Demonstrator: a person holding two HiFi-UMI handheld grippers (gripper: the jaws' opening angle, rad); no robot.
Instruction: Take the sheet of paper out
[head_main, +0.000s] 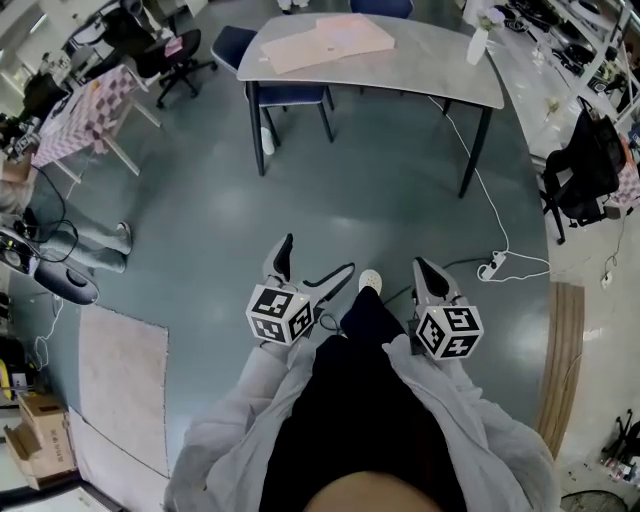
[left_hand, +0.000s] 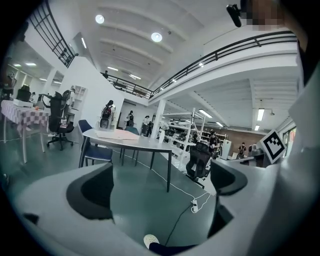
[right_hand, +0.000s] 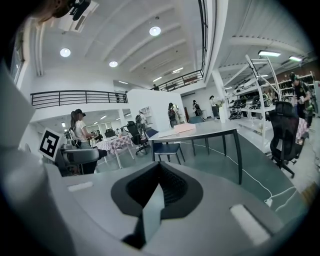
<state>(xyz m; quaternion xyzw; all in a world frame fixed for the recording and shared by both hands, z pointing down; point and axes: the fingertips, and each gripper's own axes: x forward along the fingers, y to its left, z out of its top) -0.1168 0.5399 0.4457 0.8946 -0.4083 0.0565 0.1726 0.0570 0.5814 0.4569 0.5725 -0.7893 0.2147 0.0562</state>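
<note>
Looking steeply down, the head view shows a person standing on a grey-green floor (head_main: 380, 200) with both tools held out at waist height. The left gripper (head_main: 315, 262) has its jaws spread wide and the right gripper (head_main: 422, 266) comes to one closed point. Well ahead stands a grey table (head_main: 440, 70), and on it lies the paper (head_main: 330, 40), flat, pale pink, in two overlapping pieces.

From the left gripper view, the left gripper (left_hand: 160, 185) is fully spread and empty. Only floor, a white power strip (left_hand: 194, 205) and a shoe (left_hand: 149, 241) show between its jaws. The table (left_hand: 145, 144) is far off, with the paper (left_hand: 111, 134) a thin pale slab on top.

From the right gripper view, the right gripper (right_hand: 159, 190) has its jaws pressed together on nothing. The paper (right_hand: 182, 128) lies at the near end of the distant table (right_hand: 210, 132).
</note>
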